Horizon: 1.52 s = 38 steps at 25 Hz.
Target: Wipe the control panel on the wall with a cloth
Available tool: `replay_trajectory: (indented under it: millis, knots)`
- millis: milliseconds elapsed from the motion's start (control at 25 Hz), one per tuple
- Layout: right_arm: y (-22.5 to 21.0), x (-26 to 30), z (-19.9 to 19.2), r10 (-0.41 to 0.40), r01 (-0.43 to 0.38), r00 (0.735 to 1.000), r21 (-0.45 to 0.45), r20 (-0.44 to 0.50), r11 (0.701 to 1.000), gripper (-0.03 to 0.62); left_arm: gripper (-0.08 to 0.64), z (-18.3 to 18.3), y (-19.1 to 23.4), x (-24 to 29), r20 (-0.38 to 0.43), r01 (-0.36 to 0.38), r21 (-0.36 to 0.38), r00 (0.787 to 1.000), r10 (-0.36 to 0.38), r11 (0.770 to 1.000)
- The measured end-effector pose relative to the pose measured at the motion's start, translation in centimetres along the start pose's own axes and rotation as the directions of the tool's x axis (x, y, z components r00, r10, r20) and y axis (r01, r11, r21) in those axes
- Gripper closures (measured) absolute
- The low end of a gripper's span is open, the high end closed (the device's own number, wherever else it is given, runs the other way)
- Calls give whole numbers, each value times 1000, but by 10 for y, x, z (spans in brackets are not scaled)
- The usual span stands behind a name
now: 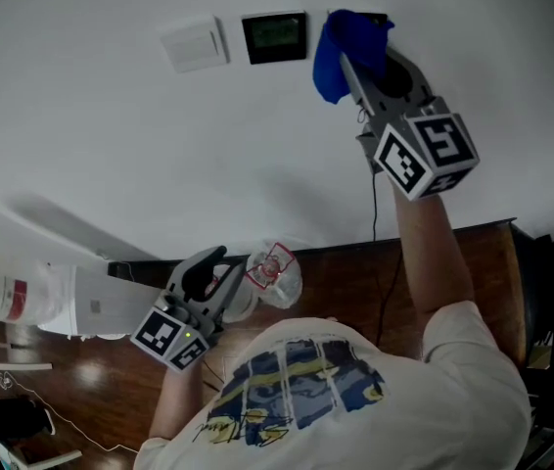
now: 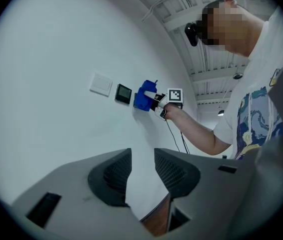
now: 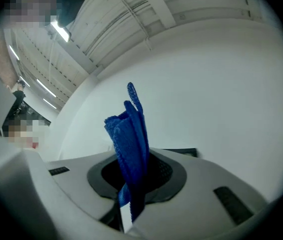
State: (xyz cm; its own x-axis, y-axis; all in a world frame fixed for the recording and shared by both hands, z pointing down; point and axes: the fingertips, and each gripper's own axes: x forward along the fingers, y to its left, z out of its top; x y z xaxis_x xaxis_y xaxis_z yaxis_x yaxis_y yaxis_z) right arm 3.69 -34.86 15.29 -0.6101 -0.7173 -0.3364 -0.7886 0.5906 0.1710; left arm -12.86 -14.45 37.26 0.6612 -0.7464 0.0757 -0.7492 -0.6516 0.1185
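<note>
A black control panel (image 1: 275,36) with a dim screen is fixed on the white wall, also seen small in the left gripper view as the control panel (image 2: 123,93). Just to its right my right gripper (image 1: 367,59) is raised to the wall, shut on a blue cloth (image 1: 347,47). The cloth covers most of a second dark panel (image 1: 376,17). In the right gripper view the cloth (image 3: 131,134) stands up from the right gripper (image 3: 134,179), with a dark panel edge (image 3: 181,152) behind. My left gripper (image 1: 220,277) hangs low, jaws slightly apart; nothing sits in the left gripper (image 2: 142,169).
A white switch plate (image 1: 194,44) sits left of the control panel. Below, a dark wooden table (image 1: 483,272) stands against the wall, with a clear plastic bottle (image 1: 275,272) beside my left gripper. A black cable (image 1: 375,213) runs down the wall. White appliances (image 1: 23,297) stand at left.
</note>
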Motion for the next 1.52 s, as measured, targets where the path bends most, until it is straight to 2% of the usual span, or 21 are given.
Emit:
replay_trajectory:
  millis: [200, 320, 440, 600, 760, 1160, 1520]
  knots:
    - [80, 58, -18, 140, -139, 990, 23, -16, 990, 505, 440, -2, 15, -30, -4, -35, 5, 999, 35, 999]
    - [104, 86, -31, 166, -164, 985, 34, -38, 986, 505, 440, -4, 24, -47, -8, -56, 5, 998, 56, 998]
    - [105, 99, -37, 153, -152, 987, 30, -45, 988, 505, 440, -6, 33, -59, -10, -74, 8, 997, 74, 997]
    - [87, 95, -38, 107, -106, 993, 22, -42, 994, 505, 440, -6, 42, -63, -9, -82, 11, 997, 82, 997]
    - [58, 80, -36, 64, -64, 997, 4, -49, 998, 505, 440, -6, 38, -49, -11, -57, 11, 998, 57, 998]
    - [-30, 24, -24, -30, 27, 998, -56, -57, 998, 505, 440, -1, -7, 19, -7, 27, 20, 1000, -27, 999]
    - [-108, -21, -33, -101, 96, 991, -60, -85, 994, 503, 440, 0, -40, 62, -4, 38, 9, 999, -38, 999]
